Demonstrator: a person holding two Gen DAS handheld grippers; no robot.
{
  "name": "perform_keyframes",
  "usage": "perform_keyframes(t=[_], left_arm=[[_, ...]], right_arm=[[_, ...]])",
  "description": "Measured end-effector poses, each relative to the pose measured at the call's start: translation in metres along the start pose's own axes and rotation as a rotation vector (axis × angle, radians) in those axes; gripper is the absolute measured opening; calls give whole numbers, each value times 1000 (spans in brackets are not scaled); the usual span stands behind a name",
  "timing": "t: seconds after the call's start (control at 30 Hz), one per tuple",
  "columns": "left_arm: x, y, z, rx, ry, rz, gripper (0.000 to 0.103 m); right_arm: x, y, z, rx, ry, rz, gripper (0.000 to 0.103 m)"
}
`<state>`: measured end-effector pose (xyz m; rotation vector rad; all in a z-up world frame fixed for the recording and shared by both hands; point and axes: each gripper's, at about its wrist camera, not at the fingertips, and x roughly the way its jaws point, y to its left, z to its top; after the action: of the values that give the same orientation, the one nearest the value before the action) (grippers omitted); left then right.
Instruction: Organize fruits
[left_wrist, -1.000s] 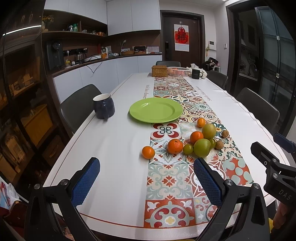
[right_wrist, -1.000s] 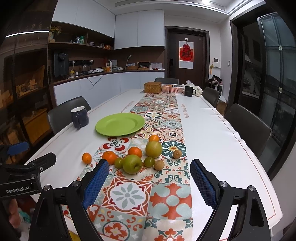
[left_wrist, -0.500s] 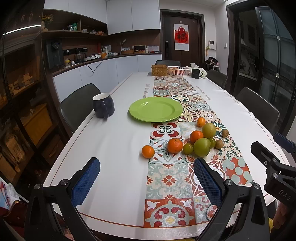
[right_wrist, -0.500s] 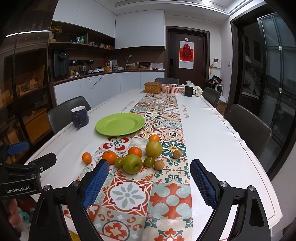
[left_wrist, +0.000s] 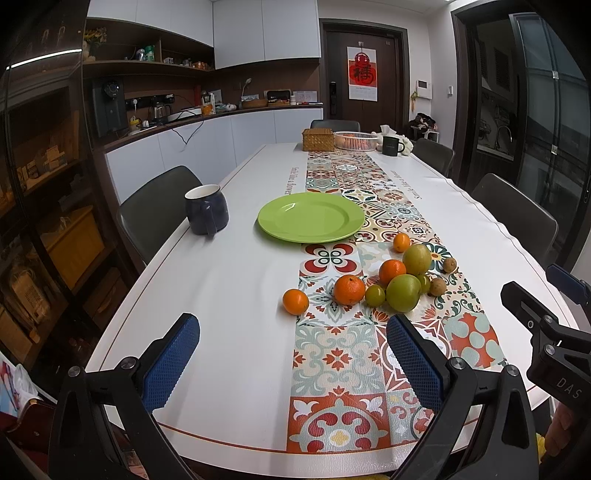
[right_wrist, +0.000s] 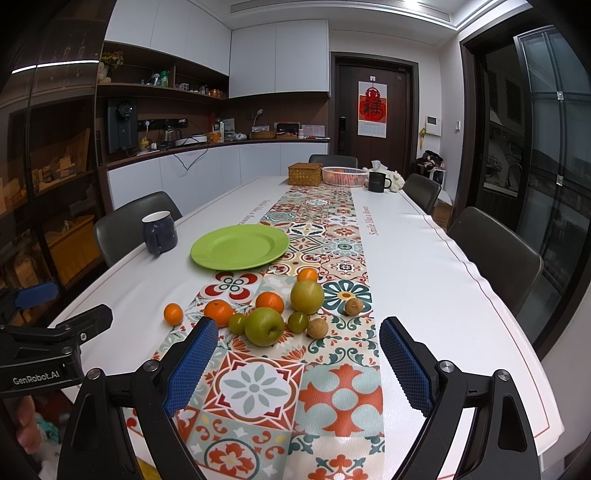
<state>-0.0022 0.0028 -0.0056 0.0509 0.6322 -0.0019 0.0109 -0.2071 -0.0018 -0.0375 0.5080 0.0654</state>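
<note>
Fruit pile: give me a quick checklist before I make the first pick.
1. Left gripper open, holding nothing: ok.
2. Right gripper open, holding nothing: ok.
3. Plate bare, ready for fruit: ok.
4. Lone orange apart from the pile, easiest first pick: ok.
5. Green apple touches neighbouring fruit; may roll them: not ok.
6. Mug off to the plate's side, out of the path: ok.

Green plate (left_wrist: 311, 217), navy mug (left_wrist: 206, 214), orange-and-teal tile-patterned runner (left_wrist: 343, 365).

Glossy green plate (left_wrist: 311, 217), woven wicker box (left_wrist: 318, 139), glazed dark mug (left_wrist: 206, 214), textured patterned runner (left_wrist: 341, 354)
</note>
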Motion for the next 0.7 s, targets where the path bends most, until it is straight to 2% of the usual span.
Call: perform_keyframes(t=[0.7], left_arm=[[3,0,-2,-3,6,-2,103]], right_arm=[[0,0,0,-1,3,-1,90]])
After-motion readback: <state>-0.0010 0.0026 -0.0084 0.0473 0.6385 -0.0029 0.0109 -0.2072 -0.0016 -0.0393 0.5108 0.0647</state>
